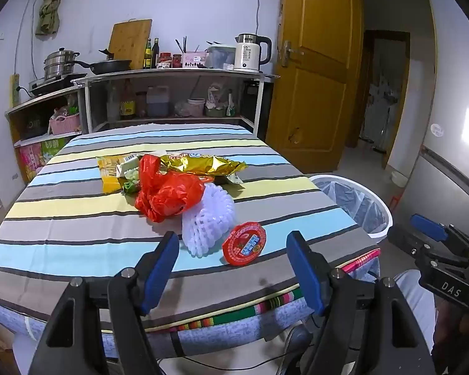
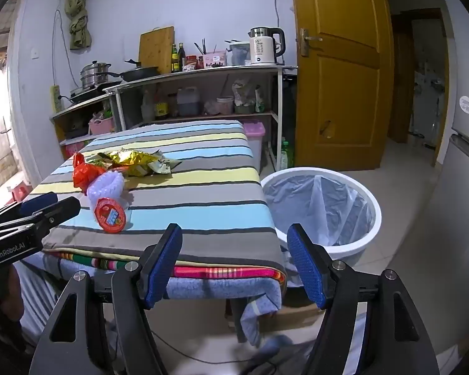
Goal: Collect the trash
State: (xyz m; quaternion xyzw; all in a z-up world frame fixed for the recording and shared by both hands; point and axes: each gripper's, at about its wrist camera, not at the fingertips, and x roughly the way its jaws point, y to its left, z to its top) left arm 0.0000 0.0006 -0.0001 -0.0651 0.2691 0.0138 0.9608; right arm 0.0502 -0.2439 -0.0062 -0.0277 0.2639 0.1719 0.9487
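presently no trash is collected. the pile lies mid-table on the striped cloth: red plastic bag, white foam net, gold foil wrapper, and a red round lid nearest the front edge. the lined bin stands on the floor beside the table.

risks, as judged: the flat lid may slide off the edge under a poor pinch; the bag may drag neighbouring pieces along.

left gripper: jaws wide apart, holding nothing, short of the lid. right gripper: likewise spread and empty, at the table's corner.
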